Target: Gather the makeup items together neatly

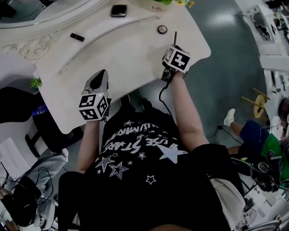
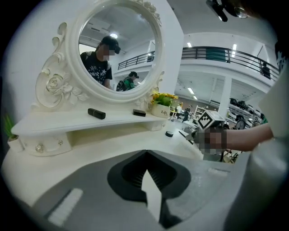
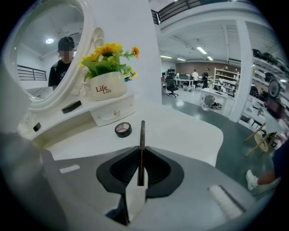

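Observation:
My right gripper (image 1: 174,47) (image 3: 141,155) is shut on a thin brown makeup pencil (image 3: 142,135) (image 1: 175,38) that sticks straight out past its jaws, a little above the white vanity table (image 1: 126,67). Just beyond the pencil tip lies a round eyeshadow pot (image 3: 123,129) (image 1: 162,29) (image 2: 169,133). A black lipstick tube (image 1: 77,37) (image 2: 96,113) and a flat black compact (image 1: 118,10) (image 2: 139,113) rest on the raised shelf under the mirror. Over the table's near left part my left gripper (image 1: 101,73) (image 2: 146,173) is shut and holds nothing.
An oval mirror (image 2: 118,49) in a carved white frame rises behind the shelf. A white pot of yellow flowers (image 3: 107,85) (image 2: 161,109) stands at the shelf's right end. Right of the table edge the grey floor (image 1: 226,67) drops away. Another person (image 1: 31,189) sits at lower left.

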